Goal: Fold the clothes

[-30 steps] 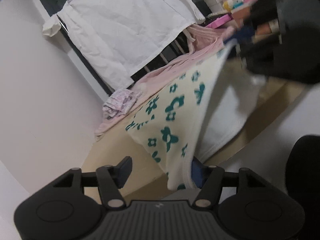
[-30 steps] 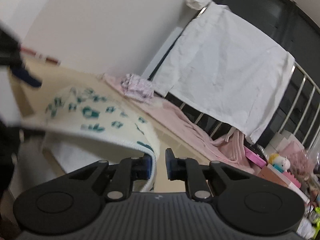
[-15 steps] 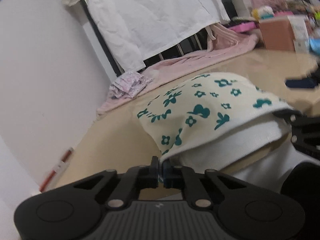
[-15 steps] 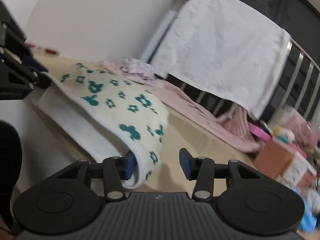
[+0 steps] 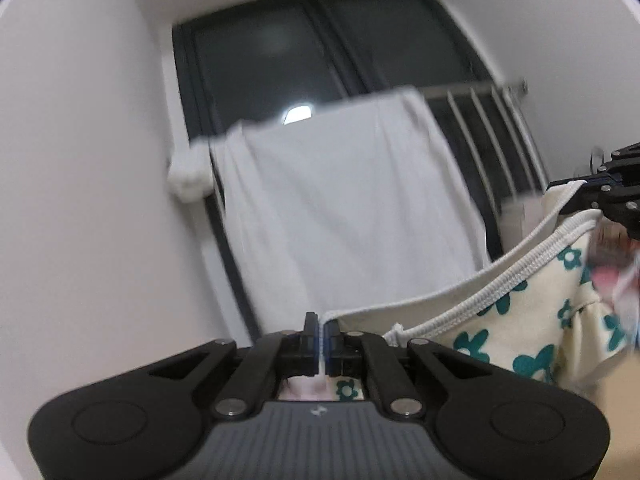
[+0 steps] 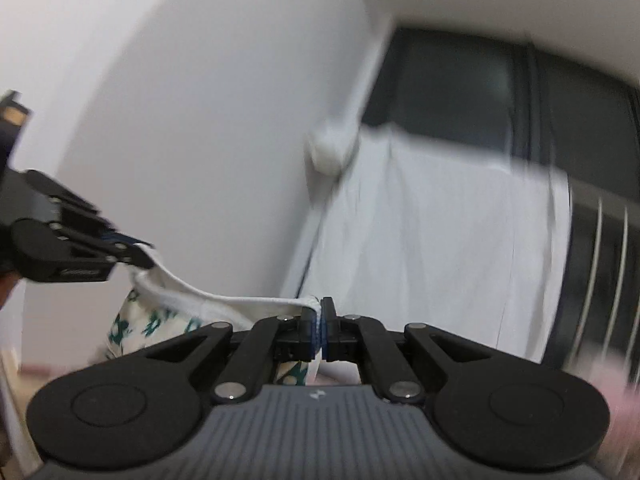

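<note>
A cream garment with teal flowers hangs in the air, stretched between my two grippers by its white ribbed hem. In the left wrist view my left gripper is shut on one end of the hem, and the cloth sags away to the right, up to my right gripper. From the right wrist camera, my right gripper is shut on the other end of the hem. The garment droops to the left, where my left gripper pinches it.
A white cloth hangs over a metal rail ahead, in front of a dark window. The white cloth also fills the right wrist view. A bare white wall stands to the left. The picture is blurred.
Both grippers have risen sharply, lifting the flowered garment off the table. The right gripper's jaws, apart half a second ago, have shut on the hem. The table has dropped out of sight.
</note>
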Demonstrator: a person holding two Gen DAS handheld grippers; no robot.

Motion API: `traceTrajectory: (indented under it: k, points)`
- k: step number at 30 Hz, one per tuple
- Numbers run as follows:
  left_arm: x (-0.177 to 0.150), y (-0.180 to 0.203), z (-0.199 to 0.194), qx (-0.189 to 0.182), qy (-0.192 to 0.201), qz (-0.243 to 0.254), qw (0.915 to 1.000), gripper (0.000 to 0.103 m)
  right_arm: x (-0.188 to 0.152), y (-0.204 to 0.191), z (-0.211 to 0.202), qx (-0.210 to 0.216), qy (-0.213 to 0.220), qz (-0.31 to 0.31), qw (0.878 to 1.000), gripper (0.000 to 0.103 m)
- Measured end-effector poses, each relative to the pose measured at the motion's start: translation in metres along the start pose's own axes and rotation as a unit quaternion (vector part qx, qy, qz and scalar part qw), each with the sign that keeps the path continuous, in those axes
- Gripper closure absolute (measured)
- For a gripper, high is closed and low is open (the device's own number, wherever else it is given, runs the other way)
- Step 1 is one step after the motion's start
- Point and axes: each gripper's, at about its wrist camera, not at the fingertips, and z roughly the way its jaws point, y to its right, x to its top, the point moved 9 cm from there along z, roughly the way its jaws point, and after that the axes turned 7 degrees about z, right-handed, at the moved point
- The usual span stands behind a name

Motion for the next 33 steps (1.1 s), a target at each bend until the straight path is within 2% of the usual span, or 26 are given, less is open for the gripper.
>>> traceTrajectory:
  k: [3,6,8,12,15,17,18,19,20,21,22,23,24,25,27,28,30,33]
  points:
    - [0.055,-0.023,-0.003,0.003,0.030,0.005,0.9995,0.101,0.069,0.009,-0.007,0.002,0.029,-0.035,0.999,0.101]
    - [0.090,-0.033,-0.007,0.003,0.054,0.013,0.9984,0.101,0.107,0.018,-0.014,-0.009,0.043,-0.055,0.998,0.101]
    - [0.103,-0.034,0.000,0.003,0.062,0.022,0.9978,0.101,0.118,0.026,-0.014,-0.019,0.044,-0.057,0.997,0.101]
    - [0.119,-0.033,0.030,-0.005,0.066,0.036,0.9972,0.101,0.115,0.047,0.002,-0.029,0.030,-0.039,0.998,0.101]
    - [0.103,-0.020,0.098,-0.020,0.028,0.043,0.9985,0.101,0.094,0.068,0.042,-0.042,0.005,-0.024,0.999,0.101]
    - [0.082,-0.007,0.164,-0.026,-0.018,0.053,0.9981,0.100,0.067,0.087,0.096,-0.050,-0.030,-0.006,0.998,0.101]
    - [0.071,-0.001,0.197,-0.030,-0.043,0.058,0.9969,0.097,0.049,0.098,0.125,-0.058,-0.054,0.003,0.997,0.101]
    - [0.050,0.013,0.237,-0.047,-0.087,0.060,0.9933,0.085,0.023,0.106,0.162,-0.073,-0.099,0.015,0.992,0.101]
    - [0.024,0.028,0.272,-0.067,-0.139,0.059,0.9863,0.049,-0.005,0.113,0.201,-0.089,-0.147,0.028,0.985,0.092]
    - [-0.011,0.036,0.300,-0.076,-0.215,0.029,0.9733,0.033,-0.033,0.119,0.238,-0.106,-0.195,0.042,0.974,0.076]
    - [-0.044,0.044,0.326,-0.086,-0.287,-0.002,0.9540,0.029,-0.065,0.126,0.259,-0.132,-0.240,0.061,0.960,0.067]
    - [-0.070,0.053,0.331,-0.105,-0.320,-0.043,0.9406,0.040,-0.097,0.133,0.277,-0.159,-0.283,0.081,0.942,0.059]
    - [-0.095,0.062,0.336,-0.125,-0.350,-0.082,0.9245,0.042,-0.122,0.132,0.280,-0.156,-0.307,0.094,0.934,0.058]
    - [-0.115,0.074,0.329,-0.166,-0.349,-0.102,0.9166,0.041,-0.146,0.120,0.269,-0.135,-0.319,0.096,0.933,0.056]
    - [-0.147,0.091,0.301,-0.206,-0.342,-0.124,0.9086,0.038,-0.193,0.092,0.244,-0.087,-0.339,0.096,0.932,0.040]
    - [-0.163,0.099,0.286,-0.224,-0.338,-0.135,0.9042,0.031,-0.216,0.078,0.231,-0.063,-0.349,0.096,0.930,0.039]
    - [-0.196,0.114,0.244,-0.223,-0.330,-0.134,0.9075,0.025,-0.263,0.034,0.186,-0.019,-0.374,0.102,0.922,0.038]
    - [-0.246,0.148,0.173,-0.236,-0.295,-0.109,0.9195,0.021,-0.318,-0.024,0.118,0.053,-0.399,0.144,0.904,0.038]
